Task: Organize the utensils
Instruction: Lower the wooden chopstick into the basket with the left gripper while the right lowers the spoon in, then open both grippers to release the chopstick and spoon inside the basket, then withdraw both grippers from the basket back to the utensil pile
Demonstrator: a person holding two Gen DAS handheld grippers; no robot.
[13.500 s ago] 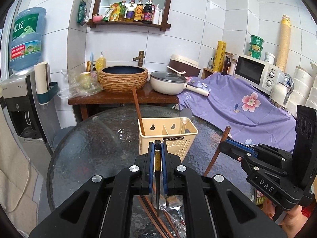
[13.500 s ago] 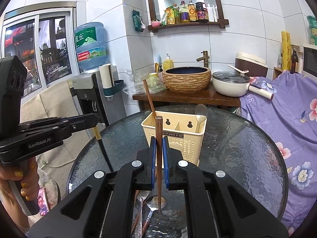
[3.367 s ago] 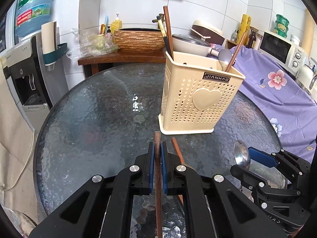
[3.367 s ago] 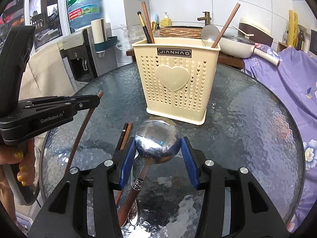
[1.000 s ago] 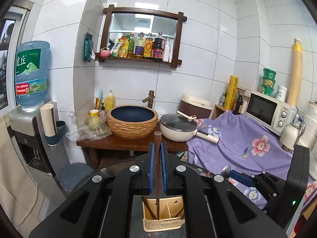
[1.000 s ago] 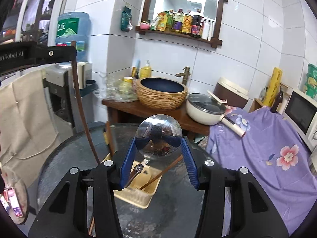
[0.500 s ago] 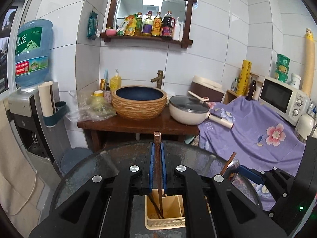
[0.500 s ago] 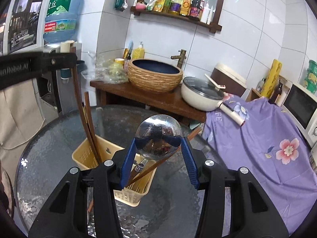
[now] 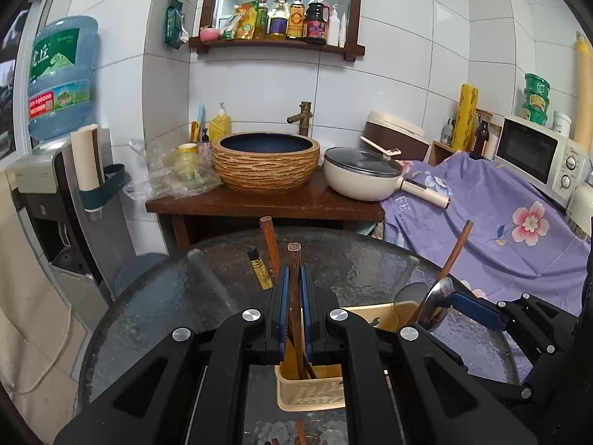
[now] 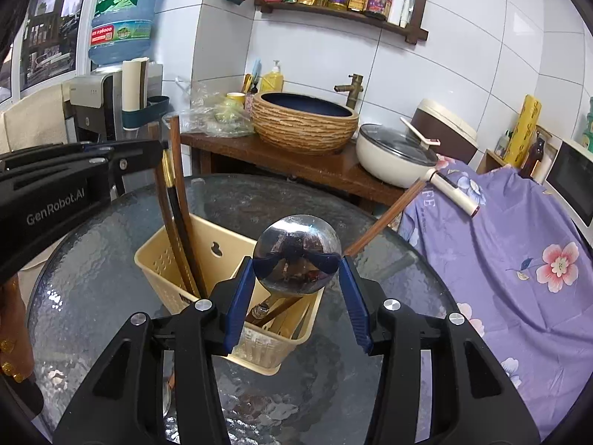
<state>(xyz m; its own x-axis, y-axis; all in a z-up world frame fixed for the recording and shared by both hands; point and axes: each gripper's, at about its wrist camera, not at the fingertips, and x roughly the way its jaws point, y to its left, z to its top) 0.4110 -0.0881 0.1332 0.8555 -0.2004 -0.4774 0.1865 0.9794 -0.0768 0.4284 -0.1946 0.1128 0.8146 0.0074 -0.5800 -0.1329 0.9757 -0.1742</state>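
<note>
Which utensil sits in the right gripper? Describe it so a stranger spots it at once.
Find the round dark glass table, then the cream perforated plastic utensil basket on it. Above the basket, the right gripper clamps a shiny round-bowled steel spoon; everything else there is a slim brown stick.

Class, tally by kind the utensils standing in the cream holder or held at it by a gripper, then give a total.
Brown wooden chopsticks: 3, one in the left gripper
Black-and-gold chopstick: 1
Metal spoons: 2, one in the right gripper, one half hidden in the holder
Total: 6
</note>
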